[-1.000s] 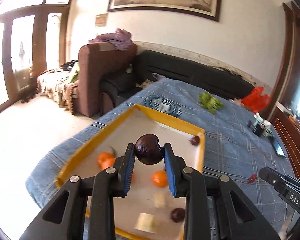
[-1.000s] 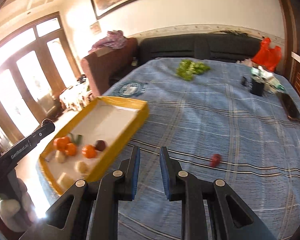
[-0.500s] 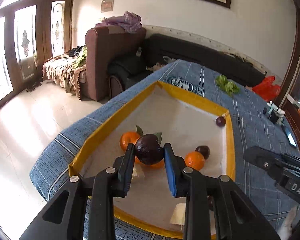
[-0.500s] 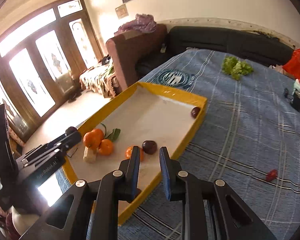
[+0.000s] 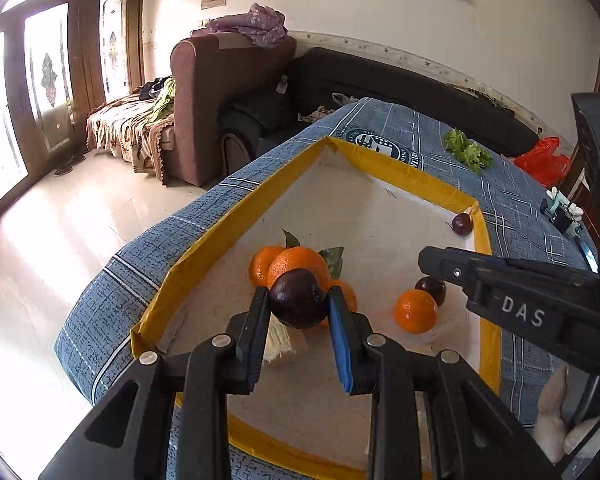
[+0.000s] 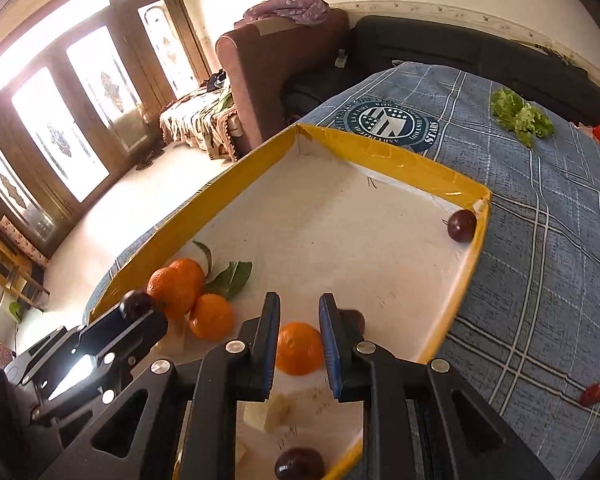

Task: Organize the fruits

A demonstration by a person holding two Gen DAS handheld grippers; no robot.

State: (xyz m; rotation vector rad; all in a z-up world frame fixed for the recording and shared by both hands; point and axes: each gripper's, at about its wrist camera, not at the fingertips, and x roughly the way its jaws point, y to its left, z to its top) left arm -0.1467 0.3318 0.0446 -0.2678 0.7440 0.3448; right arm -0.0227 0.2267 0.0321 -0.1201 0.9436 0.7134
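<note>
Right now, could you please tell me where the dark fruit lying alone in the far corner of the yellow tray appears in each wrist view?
Left wrist: the dark fruit is right of centre, against the yellow tray rim.
Right wrist: the dark fruit is right of centre, in the same corner.
Shared landmark: the green lettuce on the cloth beyond.

My left tool now carries its dark plum lower, just above the cluster of oranges in the yellow-rimmed tray. My empty right tool has swung from the blue bedspread over the tray, above a lone orange.
</note>
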